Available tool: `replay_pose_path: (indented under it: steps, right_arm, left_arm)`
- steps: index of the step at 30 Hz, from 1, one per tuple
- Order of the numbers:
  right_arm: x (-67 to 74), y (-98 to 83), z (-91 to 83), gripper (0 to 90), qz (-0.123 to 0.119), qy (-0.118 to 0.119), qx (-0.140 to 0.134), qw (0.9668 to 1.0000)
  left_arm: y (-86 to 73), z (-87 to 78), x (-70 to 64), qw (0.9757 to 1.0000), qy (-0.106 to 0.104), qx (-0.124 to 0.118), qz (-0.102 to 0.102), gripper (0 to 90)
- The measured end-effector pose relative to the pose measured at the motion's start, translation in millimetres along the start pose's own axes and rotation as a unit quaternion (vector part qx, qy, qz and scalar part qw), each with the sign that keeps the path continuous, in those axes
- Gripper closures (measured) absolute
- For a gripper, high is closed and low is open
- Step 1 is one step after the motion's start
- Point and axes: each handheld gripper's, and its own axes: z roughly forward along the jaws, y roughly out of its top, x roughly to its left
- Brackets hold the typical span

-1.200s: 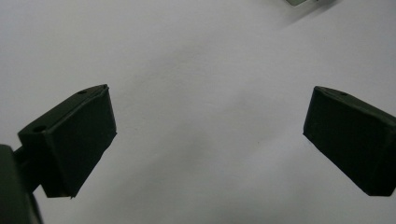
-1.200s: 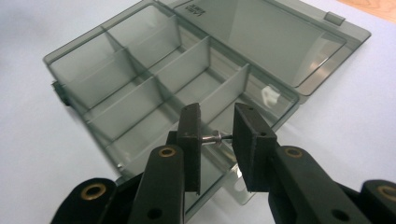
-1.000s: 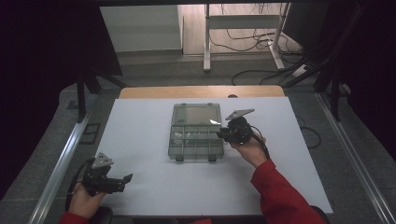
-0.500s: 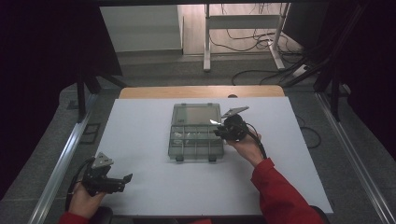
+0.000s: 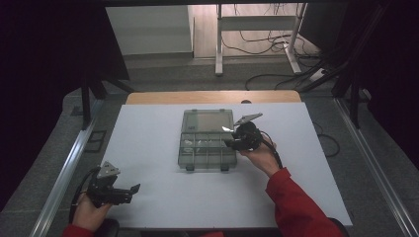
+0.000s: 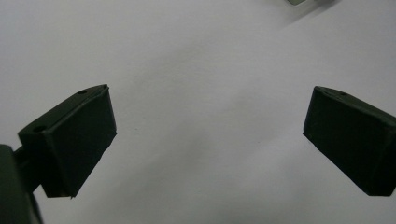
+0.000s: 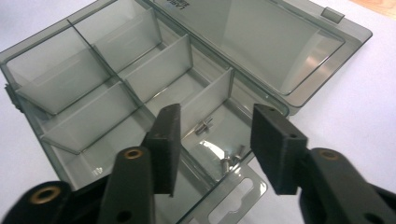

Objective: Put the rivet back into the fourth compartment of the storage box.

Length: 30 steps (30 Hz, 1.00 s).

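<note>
My right gripper (image 7: 212,140), fingers apart and empty, hovers over small metal screws (image 7: 227,158) in the open smoky clear-plastic compartment box (image 5: 206,139); left gripper (image 5: 117,190), wide, idles at seven o'clock.

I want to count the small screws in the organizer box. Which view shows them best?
The right gripper view: the screws lie close up in one compartment of the open box. The high view shows only faint glints; the left gripper view catches just a box corner.
</note>
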Motion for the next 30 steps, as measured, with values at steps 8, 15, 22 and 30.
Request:
replay_pose_path:
  steps: [8,15,22,30]
  right_arm:
    - [5.0,-0.1,-2.5,38.1,-0.006,0.003,0.005,1.0000]
    - [7.9,-0.8,-6.4,27.2,-0.004,0.004,0.001,1.0000]
    - [9.9,-6.1,-17.6,18.8,-0.005,0.003,-0.014,0.9999]
    - [13.7,-13.9,-27.8,11.6,-0.016,0.005,-0.024,0.9996]
  left_arm:
    - [-0.1,-0.4,0.1,1.0000,-0.001,0.000,0.001,2.8]
    - [-0.2,-0.3,0.2,1.0000,-0.001,-0.002,0.000,2.9]
    - [-0.2,-0.3,0.1,1.0000,-0.001,-0.002,0.000,2.9]
    - [-0.2,-0.4,0.1,1.0000,-0.002,-0.004,-0.002,2.9]
